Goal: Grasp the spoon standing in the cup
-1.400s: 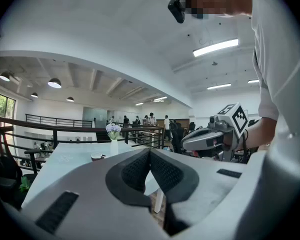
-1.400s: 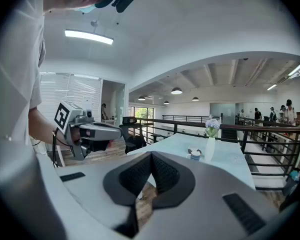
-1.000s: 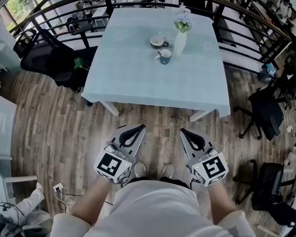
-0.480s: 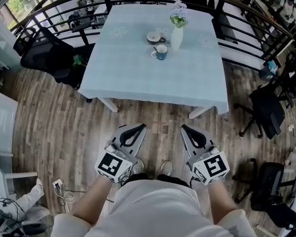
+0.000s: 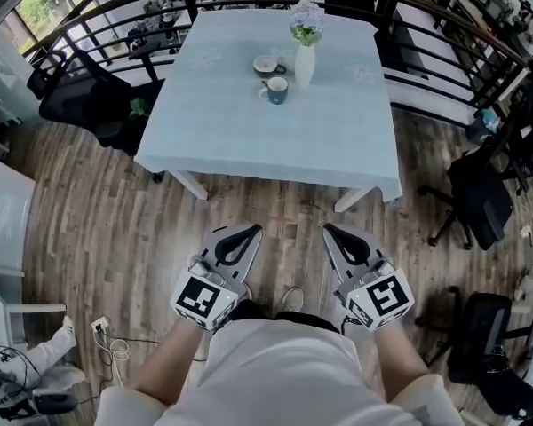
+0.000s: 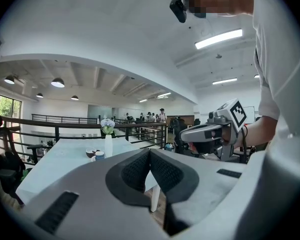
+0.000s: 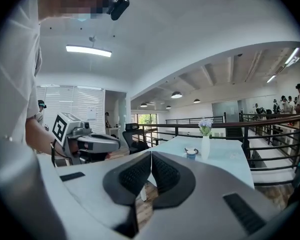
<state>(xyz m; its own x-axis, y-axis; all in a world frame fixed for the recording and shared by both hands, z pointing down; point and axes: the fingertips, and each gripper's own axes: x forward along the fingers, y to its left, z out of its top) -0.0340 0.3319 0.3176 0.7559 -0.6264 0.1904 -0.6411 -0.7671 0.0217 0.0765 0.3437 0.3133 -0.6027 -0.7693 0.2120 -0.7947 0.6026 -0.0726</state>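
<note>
Spoon and cup [image 5: 276,89] sat on the pale table [image 5: 249,140], the cup just beside the white vase [image 5: 304,63] on the side nearer the person, with a small bowl [image 5: 266,64] close by at the vase's left. The spoon itself was too small in every view to make out, so its lean could not be read. Judging from the task wording, its long axis probably ran near upright, handle up and bowl down inside the cup, resting against some part of the rim. A pale sliver at the cup's left edge might have been either the spoon handle or the cup's own handle. Both grippers were well short of the vase, held low at the person's waist over the wooden floor. The left gripper [image 6: 150,151] had its ridged pads pressed together with nothing between them, and the right gripper [image 7: 151,153] was likewise closed and empty. The step in hand looked like the approach. Doing it well would mean walking up to the table's near edge, spreading the jaws before reaching, and coming in on the side away from the vase, so the flowers stay clear. The pads should then close across the handle above the rim.
</note>
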